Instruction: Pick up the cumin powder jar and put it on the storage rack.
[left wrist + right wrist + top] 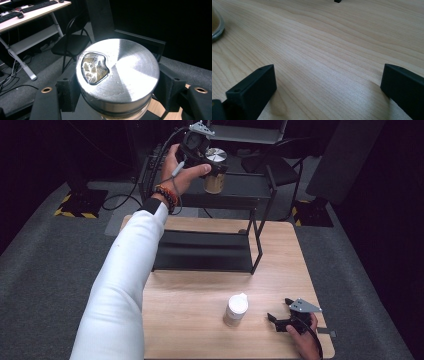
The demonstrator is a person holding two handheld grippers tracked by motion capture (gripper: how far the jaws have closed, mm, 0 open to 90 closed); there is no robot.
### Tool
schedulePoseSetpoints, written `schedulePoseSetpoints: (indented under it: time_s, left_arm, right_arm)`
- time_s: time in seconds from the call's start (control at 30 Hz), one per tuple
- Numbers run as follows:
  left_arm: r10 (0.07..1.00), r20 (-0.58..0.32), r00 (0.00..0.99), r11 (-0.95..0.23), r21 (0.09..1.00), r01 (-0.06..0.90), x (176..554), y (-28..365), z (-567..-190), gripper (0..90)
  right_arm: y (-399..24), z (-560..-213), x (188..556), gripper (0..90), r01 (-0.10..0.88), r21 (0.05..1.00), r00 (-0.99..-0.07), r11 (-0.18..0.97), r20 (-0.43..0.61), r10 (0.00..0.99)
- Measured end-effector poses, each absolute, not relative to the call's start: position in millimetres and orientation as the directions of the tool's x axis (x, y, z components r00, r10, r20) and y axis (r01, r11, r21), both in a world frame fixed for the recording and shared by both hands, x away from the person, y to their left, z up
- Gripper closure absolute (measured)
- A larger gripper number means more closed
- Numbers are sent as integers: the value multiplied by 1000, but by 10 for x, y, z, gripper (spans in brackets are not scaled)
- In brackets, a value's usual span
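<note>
jar (215,177) with a silver lid, held in the air above the black shelf rack (205,251), near its top tier and well apart from the table below; my left gripper (212,167) is clamped on it just under the lid. ordered from largest to smallest:

wooden table (200,320): in the high view it carries the rack at its far side, and nearer me a second jar (235,310) with a white lid. the right gripper view gives the wood grain close up, with a curved glass edge (217,27) at its left border, which i take for that second jar, though i cannot be sure.

black shelf rack: seen whole from the high view; the left gripper view catches a dark bar of it behind the held jar.

my left arm, in a white sleeve (125,285), reaches up and forward across the high view.

held jar: the left gripper view shows the brushed metal lid (125,72) with a clear window (95,67) over brownish contents, a pad pressed to each side.

my right gripper (280,312) rests low on the table just right of the white-lidded jar, its jaws wide apart with bare wood between them.
</note>
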State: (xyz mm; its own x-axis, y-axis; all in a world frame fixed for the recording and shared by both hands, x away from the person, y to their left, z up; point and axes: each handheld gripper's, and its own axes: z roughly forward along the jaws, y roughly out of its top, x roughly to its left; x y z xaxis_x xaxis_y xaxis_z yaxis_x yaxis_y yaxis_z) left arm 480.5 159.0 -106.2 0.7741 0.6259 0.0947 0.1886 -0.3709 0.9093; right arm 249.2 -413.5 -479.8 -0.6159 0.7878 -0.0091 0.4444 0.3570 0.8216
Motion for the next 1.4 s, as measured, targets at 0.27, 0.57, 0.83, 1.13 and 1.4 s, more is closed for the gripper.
schedulePoseSetpoints:
  time_s: [0.27, 0.57, 0.83, 1.13, 1.4]
  left_arm:
    - [641, 90, 762, -375, 903, 209, 4955, 1550, -1150, 316]
    - [647, 68, 760, -361, 905, 226, 5036, 1552, -1279, 315]
    - [649, 67, 758, -346, 913, 215, 5053, 1553, -1339, 313]
    - [666, 33, 745, -279, 938, 208, 5014, 1617, -1417, 142]
    - [704, 37, 710, -234, 955, 182, 4852, 1654, -1352, 17]
  right_arm:
    - [-4136, -4798, 2492, 0, 445, 822, -616, 356, -8, 788]
    - [-4135, -4797, 2492, 1, 445, 821, -616, 357, -8, 788]
    - [-4135, -4798, 2492, 0, 445, 821, -616, 357, -8, 788]
    - [-4135, -4798, 2491, 0, 444, 822, -616, 358, -9, 787]
    - [-4135, -4798, 2491, 0, 444, 821, -616, 357, -9, 787]
